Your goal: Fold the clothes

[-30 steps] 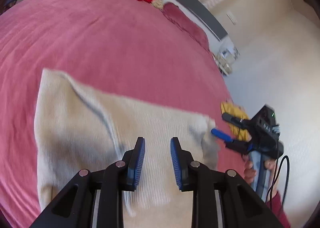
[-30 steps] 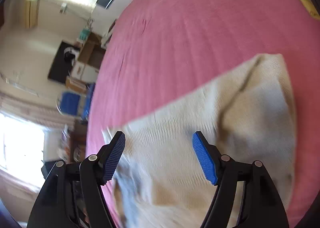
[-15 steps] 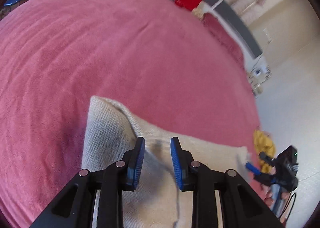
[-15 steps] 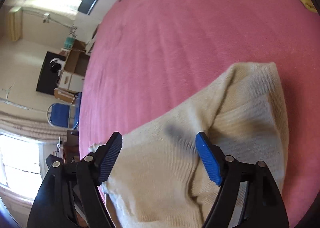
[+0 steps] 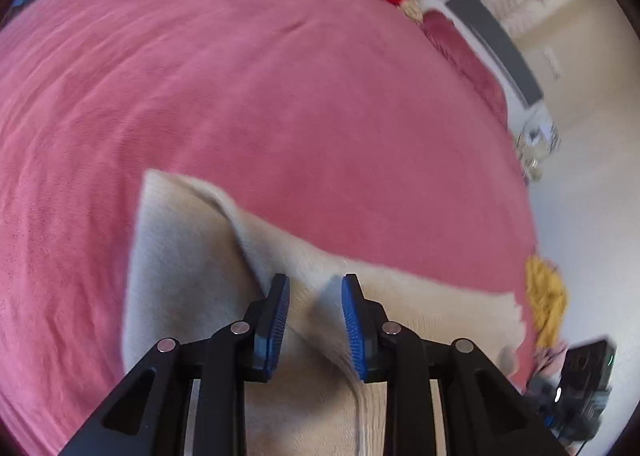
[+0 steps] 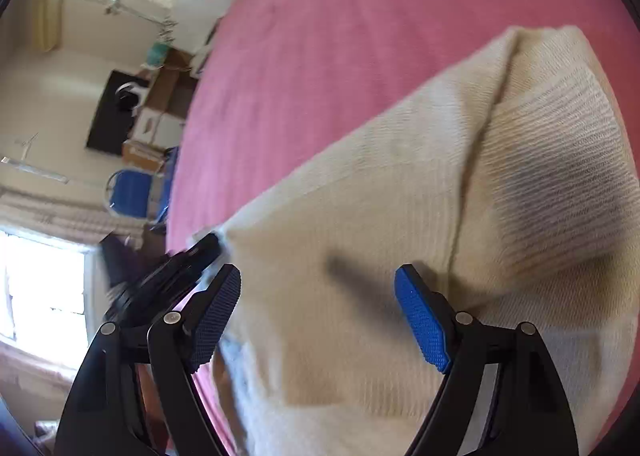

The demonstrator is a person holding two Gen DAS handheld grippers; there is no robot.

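Cream sweater (image 5: 192, 296) lies on the pink bed (image 5: 240, 95), part-folded. Left tool (image 5: 314, 320) is narrowly parted over a raised ridge; grip uncertain through blur. Right tool (image 6: 318, 320) is released, spread wide. Risk: ridge slipping out, fold collapsing unevenly.

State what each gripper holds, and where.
Left gripper pinches a raised fold of the cream knitted sweater. Right gripper is open, holding nothing.

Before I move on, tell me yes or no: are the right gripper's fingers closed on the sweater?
No. In the right wrist view the right gripper stands wide open, its blue pads far apart with the cream sweater lying flat between them.
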